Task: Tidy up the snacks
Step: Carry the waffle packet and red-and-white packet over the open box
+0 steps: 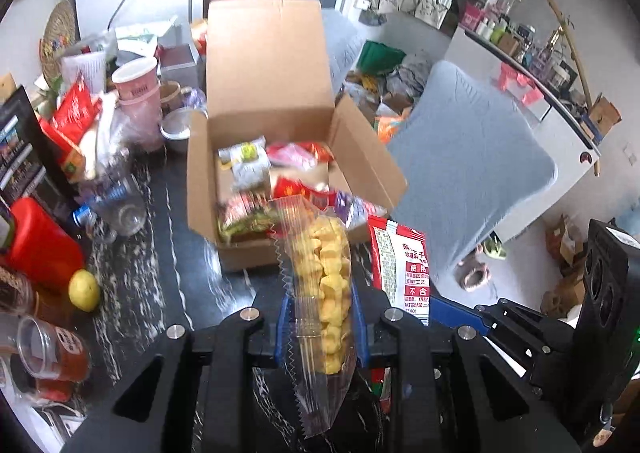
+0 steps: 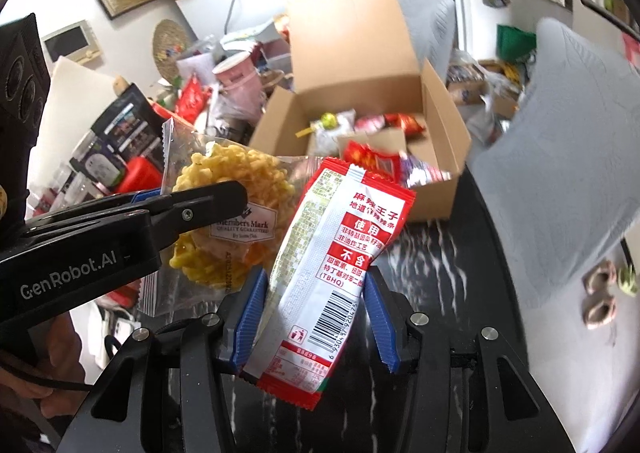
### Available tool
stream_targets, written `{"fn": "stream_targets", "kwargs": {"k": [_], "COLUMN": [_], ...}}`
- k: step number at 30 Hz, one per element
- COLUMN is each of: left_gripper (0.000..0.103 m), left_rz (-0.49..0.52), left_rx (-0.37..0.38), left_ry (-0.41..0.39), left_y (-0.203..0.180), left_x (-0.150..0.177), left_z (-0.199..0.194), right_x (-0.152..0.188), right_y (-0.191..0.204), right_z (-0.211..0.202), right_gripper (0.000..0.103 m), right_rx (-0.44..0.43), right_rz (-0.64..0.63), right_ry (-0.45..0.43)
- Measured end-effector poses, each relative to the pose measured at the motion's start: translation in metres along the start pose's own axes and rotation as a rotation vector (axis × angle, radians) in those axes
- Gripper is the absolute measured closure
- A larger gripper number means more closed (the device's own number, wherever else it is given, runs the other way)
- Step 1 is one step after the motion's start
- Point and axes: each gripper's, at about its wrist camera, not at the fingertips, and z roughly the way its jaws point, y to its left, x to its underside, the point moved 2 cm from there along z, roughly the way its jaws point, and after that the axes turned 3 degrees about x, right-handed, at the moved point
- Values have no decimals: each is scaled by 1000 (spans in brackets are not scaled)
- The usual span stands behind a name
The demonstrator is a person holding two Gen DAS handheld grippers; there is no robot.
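My left gripper (image 1: 322, 327) is shut on a clear packet of yellow crisps (image 1: 326, 285), held above the dark marble table short of the open cardboard box (image 1: 202, 177). The box holds several snack packets (image 1: 280, 181). My right gripper (image 2: 316, 307) is shut on a red and white snack sachet (image 2: 340, 249), which also shows in the left wrist view (image 1: 400, 265). In the right wrist view the left gripper (image 2: 224, 201) and its crisp packet (image 2: 236, 189) are at the left, beside the sachet, and the box (image 2: 440, 105) lies ahead.
Left of the box stand a pink cup (image 1: 136, 89), a metal bowl (image 1: 176, 129), a red container (image 1: 40, 241), a lemon (image 1: 84, 290), glass jars (image 1: 52, 349) and loose bags. A grey chair (image 1: 472, 173) stands right of the table. The dark marble table (image 2: 436, 253) runs to the box.
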Motion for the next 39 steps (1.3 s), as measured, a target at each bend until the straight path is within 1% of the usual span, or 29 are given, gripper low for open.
{"fn": "stream_targets", "kwargs": {"k": [4,9,17,27,34,39], "left_gripper": [78,78,78,78,78,78], "left_rz": [-11,-22,-36,-35,-20,-23], "left_rx": [-6,-18,-38,-41,-60,-69], "left_ry": [-36,-71,-99,-125,-128,-100], "left_y": [4,10,18,33,48,63], "left_x": [-19,-43,-85,-142,-170,-180], "left_z": [-3,0,16,58,83,110], "right_x": [-20,-46,-93,-146,-175,-188], "right_y": [3,-3,-17,-38,-49,-54], "right_z": [0,4,23,60,88,114], "right_gripper": [54,54,54,54,54,54], "right_rx": [-3,0,-4,-2,3,18], "right_rz": [-34,-59,-98,-121,-135,-154], "right_ry": [-18,-32,-54,-69,-79,-64]}}
